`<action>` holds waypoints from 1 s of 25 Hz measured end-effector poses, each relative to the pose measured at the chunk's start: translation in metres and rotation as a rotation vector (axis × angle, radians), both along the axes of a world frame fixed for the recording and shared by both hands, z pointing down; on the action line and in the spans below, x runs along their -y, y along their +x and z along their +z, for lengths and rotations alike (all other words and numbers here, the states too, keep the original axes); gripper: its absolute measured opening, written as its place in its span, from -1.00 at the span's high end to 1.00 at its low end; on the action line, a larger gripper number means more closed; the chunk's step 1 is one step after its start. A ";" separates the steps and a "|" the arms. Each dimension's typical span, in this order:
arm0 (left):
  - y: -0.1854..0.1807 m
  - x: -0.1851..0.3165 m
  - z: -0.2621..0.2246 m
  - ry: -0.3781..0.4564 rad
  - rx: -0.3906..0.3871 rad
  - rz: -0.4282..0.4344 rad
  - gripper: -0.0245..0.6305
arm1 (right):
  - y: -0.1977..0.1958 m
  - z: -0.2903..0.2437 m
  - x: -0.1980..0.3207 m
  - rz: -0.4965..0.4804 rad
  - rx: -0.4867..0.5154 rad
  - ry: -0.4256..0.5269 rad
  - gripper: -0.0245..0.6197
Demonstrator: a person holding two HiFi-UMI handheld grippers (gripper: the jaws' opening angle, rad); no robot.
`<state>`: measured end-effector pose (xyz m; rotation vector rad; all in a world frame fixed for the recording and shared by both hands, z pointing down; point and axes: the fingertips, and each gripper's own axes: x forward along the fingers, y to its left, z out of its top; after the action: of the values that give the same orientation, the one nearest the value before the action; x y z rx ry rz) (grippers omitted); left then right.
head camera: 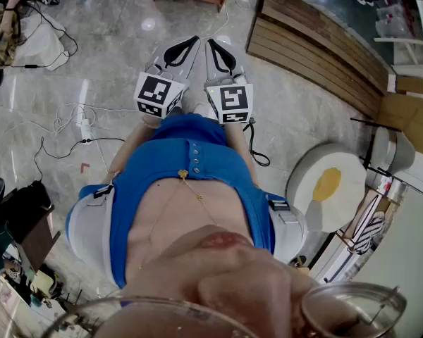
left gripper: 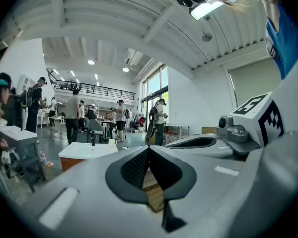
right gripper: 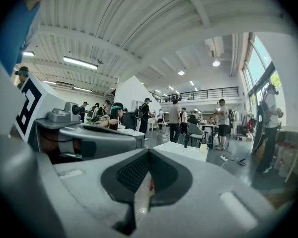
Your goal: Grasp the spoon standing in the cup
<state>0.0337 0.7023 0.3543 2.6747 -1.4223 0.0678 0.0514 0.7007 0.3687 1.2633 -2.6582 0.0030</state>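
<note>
The light is bright and even all round. In both gripper views daylight comes through the tall windows point(left gripper: 155, 86), and the ceiling lamps point(right gripper: 80, 62) glow white, without hard shadows. These views bulge like a fishbowl: the corners are black and the ceiling beams point(left gripper: 154, 26) bend. My left gripper point(left gripper: 149, 148) and right gripper point(right gripper: 149, 151) look soft up close. In the head view the glossy floor point(head camera: 120, 55) carries pale glare spots, and the bottom edge is out of focus.

No readable txt, brands, nos. Only b/w square markers point(head camera: 158, 94) on left gripper point(head camera: 194, 42), right gripper point(head camera: 213, 45).
</note>
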 end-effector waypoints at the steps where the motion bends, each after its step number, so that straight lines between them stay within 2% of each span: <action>1: 0.002 0.001 0.000 -0.002 -0.004 -0.001 0.93 | 0.003 0.001 0.000 -0.001 -0.002 -0.004 0.92; 7: 0.017 -0.002 0.003 -0.004 0.005 -0.011 0.93 | 0.016 -0.004 0.000 -0.017 0.044 0.022 0.92; 16: 0.047 -0.010 0.006 -0.010 0.001 -0.032 0.93 | 0.041 0.001 -0.002 -0.045 0.040 0.012 0.92; 25: 0.037 0.001 0.013 -0.006 -0.015 -0.092 0.93 | 0.036 0.009 0.008 -0.072 0.050 -0.006 0.92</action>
<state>0.0710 0.7009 0.3673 2.5957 -1.5356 0.0443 0.0870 0.6930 0.3782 1.1804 -2.7425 0.0320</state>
